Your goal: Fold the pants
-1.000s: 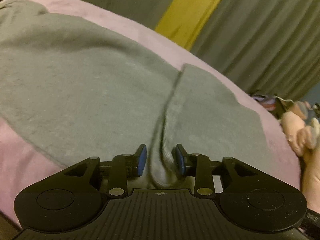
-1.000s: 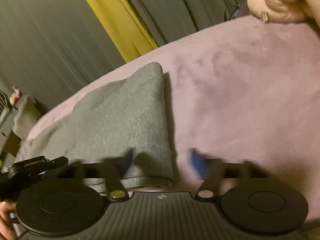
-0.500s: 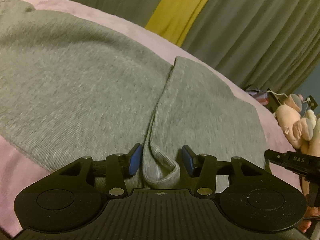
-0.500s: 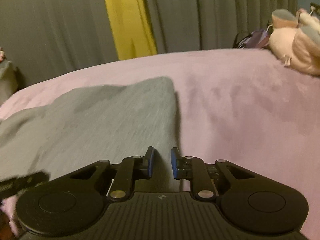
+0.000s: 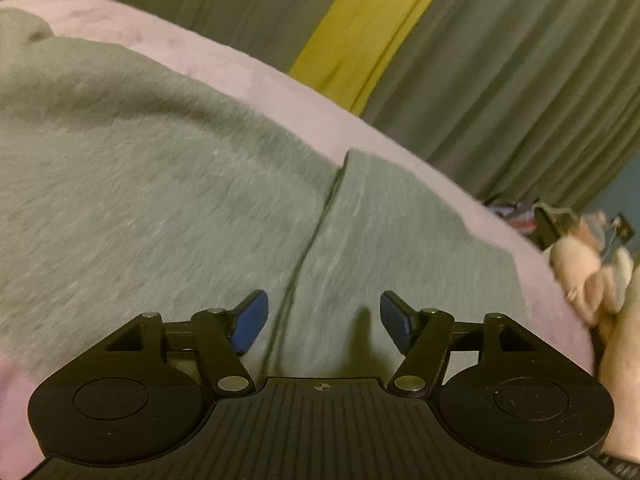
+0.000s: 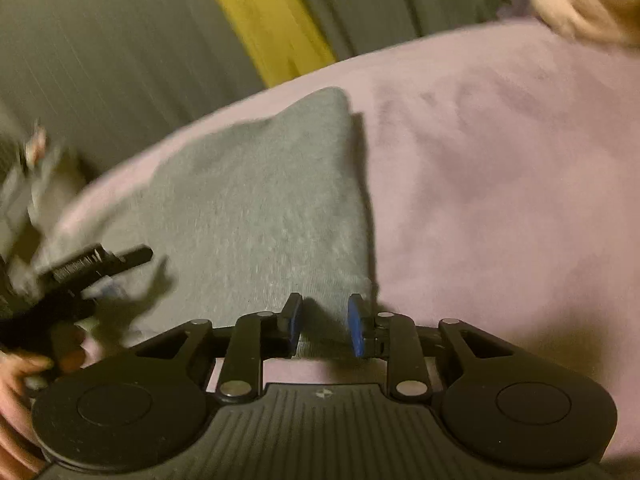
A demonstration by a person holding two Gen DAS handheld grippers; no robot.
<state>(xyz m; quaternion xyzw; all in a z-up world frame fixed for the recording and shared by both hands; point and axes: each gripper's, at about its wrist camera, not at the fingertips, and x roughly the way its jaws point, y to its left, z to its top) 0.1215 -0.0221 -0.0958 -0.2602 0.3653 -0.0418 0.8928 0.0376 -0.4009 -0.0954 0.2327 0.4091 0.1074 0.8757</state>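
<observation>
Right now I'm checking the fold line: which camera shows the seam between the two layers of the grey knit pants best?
The left wrist view: the seam runs centrally across the grey knit pants. The right wrist view shows only a folded end's edge, no seam.

No readable text anywhere, white lettering on the left gripper [image 6: 80, 272] too blurred to make out
</observation>
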